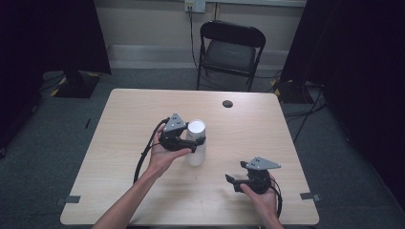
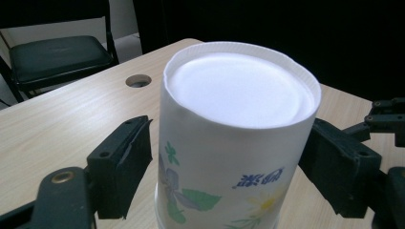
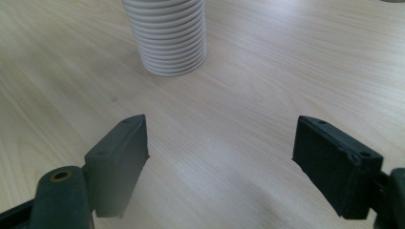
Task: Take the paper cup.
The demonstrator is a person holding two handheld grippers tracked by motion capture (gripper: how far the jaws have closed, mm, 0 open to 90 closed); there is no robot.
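**Cup stack between my left tongs**

The top paper cup (image 2: 229, 157) of the upside-down stack (image 1: 196, 143) carries blue writing, too small to read, plus printed flowers. It stands between my left tongs (image 2: 229, 162), whose pads sit close on either side, the left one not pressing. My right tongs (image 3: 219, 157) gape wide, holding nothing, over bare surface (image 3: 267, 71), stack beyond them.
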